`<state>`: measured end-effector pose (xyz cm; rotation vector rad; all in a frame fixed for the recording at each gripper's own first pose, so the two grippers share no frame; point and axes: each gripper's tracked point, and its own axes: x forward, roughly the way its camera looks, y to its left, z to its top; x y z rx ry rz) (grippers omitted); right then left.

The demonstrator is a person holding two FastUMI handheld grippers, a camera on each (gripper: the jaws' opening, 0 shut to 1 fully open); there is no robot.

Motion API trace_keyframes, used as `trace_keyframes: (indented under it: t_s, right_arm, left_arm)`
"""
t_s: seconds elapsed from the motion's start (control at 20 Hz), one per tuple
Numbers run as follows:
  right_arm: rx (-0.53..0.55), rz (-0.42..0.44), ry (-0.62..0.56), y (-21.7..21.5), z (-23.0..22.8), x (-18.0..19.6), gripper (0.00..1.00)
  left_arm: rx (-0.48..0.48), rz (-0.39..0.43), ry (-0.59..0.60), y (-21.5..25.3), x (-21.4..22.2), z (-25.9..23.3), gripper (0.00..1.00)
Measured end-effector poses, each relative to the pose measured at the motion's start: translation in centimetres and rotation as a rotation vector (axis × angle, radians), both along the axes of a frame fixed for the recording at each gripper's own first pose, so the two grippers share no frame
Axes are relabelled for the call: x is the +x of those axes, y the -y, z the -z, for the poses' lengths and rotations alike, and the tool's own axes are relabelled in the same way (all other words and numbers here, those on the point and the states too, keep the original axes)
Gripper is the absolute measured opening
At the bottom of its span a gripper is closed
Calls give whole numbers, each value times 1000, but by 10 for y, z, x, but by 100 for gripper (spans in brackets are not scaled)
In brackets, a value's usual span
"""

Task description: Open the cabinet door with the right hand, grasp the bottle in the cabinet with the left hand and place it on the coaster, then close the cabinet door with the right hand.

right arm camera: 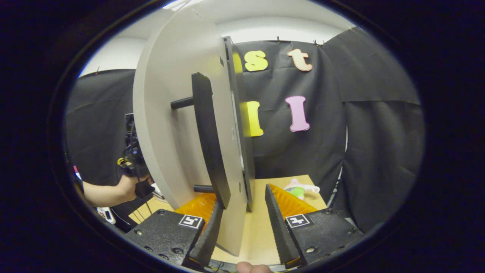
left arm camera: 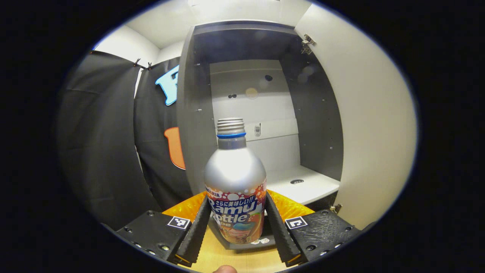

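The cabinet [left arm camera: 261, 113] stands open, its door [right arm camera: 178, 125] swung wide, edge-on between the right gripper's [right arm camera: 242, 223] spread fingers. One bottle [left arm camera: 235, 182], upright just in front of the cabinet shelf, is pinched at both sides by the left gripper [left arm camera: 237, 227]. The bench [right arm camera: 261, 227] lies below.

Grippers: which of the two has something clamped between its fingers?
The left gripper: both fingers press the bottle, clear of the cabinet. The right gripper stands open, its fingers straddling the door edge by the handle.
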<state>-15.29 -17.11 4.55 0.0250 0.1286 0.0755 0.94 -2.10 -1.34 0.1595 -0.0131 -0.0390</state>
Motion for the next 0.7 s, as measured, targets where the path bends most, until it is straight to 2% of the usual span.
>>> trace_keyframes:
  t_s: [0.1,0.15,0.2,0.4,0.7]
  right_arm:
    - [-9,68,7,5,-2,2,66]
    - [3,86,3,5,-1,4,68]
    - [15,99,4,4,-1,4,68]
    - [-6,121,9,-14,2,-10,68]
    - [-4,161,1,-15,4,-11,69]
  left_arm:
    - [-2,7,-11,-10,-18,15,76]
    - [-10,15,-15,-14,-27,25,65]
    - [-21,21,-16,-16,-33,36,76]
    - [-35,12,-38,-38,-55,92,76]
    - [-91,-104,-84,-84,-82,176,76]
